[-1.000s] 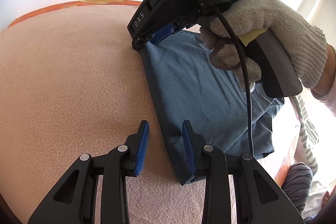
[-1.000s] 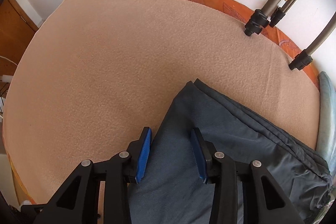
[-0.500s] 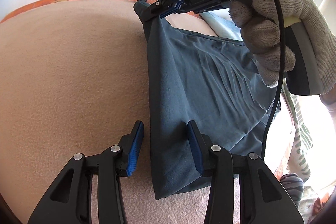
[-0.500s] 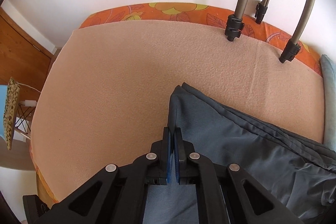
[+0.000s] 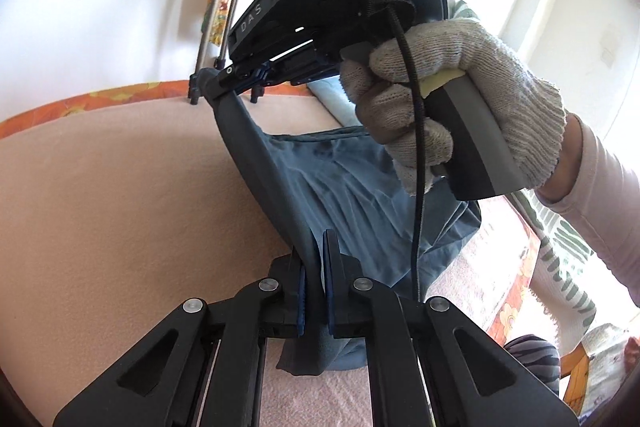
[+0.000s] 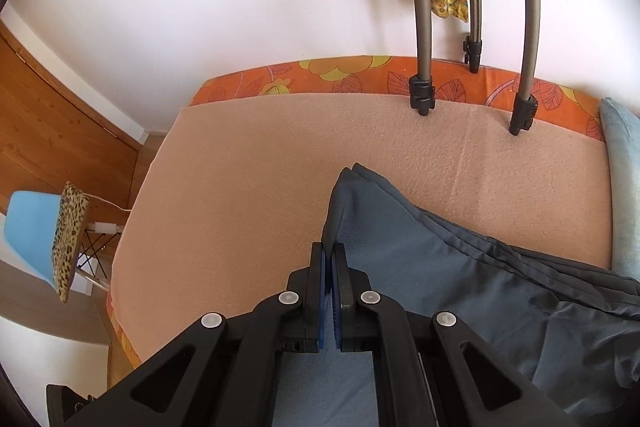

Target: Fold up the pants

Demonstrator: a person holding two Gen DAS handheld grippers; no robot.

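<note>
The blue-grey pants [image 5: 344, 195] lie on a peach blanket [image 5: 120, 195] that covers a bed, on the side of the blanket away from its bare far-left corner. One long folded edge of the pants is lifted off the blanket and stretched tight like a rope between the two tools. The left gripper [image 5: 314, 279] has just closed, and its blue pads squeeze that edge near one end, with a short bit of cloth hanging down below the jaws. The right gripper [image 5: 256, 77] is shut tight on the other end of the same edge, up higher and nearer the far edge of the bed. A hand in a knitted white glove [image 5: 452, 103] holds its grey handle, and a black cable runs down past the glove. In the right wrist view, the right gripper [image 6: 330, 267] pinches the corner of the pants [image 6: 432, 259], and the cloth stands up in a little peak just past the pads. The rest of the pants spreads out behind the tools, wrinkled and still resting on the blanket [image 6: 260, 167]. Three grey tripod legs [image 6: 422, 27] stand at the far edge of the bed, by the orange flowered sheet [image 6: 340, 75].
</note>
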